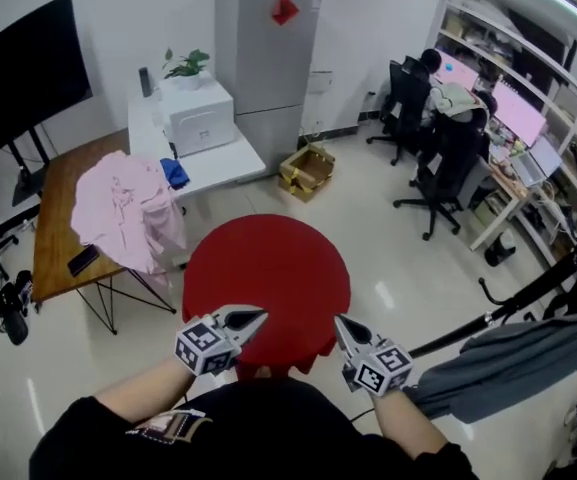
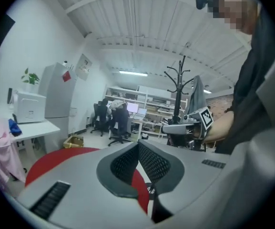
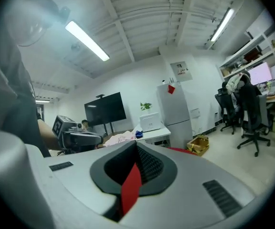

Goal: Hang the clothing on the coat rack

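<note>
head view: high, above the person's chest, tilted steeply down onto the red round table (image 1: 266,283); the room lies far around it. left gripper view: low, near level, close over its own jaws, facing the coat rack (image 2: 180,87); right gripper (image 2: 165,127) at its right side. right gripper view: same low set, facing the tv (image 3: 105,107); left gripper (image 3: 99,138) at its left. all three share the fridge (image 1: 266,63).
</note>
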Tool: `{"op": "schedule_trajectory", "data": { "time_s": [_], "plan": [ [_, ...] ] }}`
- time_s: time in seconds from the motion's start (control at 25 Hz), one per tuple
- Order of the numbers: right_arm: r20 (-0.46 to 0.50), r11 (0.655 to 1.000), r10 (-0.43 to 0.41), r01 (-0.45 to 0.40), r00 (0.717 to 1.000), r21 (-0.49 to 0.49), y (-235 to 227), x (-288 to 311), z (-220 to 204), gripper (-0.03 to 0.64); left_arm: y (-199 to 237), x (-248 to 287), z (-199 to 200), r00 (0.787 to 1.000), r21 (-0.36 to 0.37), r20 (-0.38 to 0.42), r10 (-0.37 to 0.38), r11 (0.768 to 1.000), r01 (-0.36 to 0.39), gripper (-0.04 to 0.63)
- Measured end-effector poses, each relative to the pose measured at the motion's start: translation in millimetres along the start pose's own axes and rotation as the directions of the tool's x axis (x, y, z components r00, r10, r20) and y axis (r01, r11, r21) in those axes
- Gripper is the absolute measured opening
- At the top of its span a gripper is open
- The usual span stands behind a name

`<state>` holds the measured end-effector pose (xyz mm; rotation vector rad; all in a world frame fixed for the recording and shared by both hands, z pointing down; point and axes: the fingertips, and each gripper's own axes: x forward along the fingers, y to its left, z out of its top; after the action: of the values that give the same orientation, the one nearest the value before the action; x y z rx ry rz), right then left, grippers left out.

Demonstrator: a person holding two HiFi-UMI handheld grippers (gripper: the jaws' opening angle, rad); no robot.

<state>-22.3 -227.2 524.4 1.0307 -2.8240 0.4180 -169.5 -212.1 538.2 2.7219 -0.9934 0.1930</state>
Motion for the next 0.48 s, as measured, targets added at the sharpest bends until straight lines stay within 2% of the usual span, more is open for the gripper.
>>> {"op": "schedule_trajectory", "data": {
  "time_s": [0.16, 0.48],
  "plan": [
    [-0.063, 0.997, 0.077, -0.076, 0.995, 0.018, 17.3, 39.7, -15.7, 0.000, 19.4, -26.3, -12.1, 0.997, -0.058, -0.007, 0.081, 0.995, -0.081, 0.000],
    [-0.123, 0.990, 0.138, -0.140, 0.983, -0.007, 28.9, 59.8, -29.4, 0.000, 25.8, -44.3, -26.5, 0.993, -0.096, -0.002, 0.119, 0.988, -0.118, 0.000]
  ]
}}
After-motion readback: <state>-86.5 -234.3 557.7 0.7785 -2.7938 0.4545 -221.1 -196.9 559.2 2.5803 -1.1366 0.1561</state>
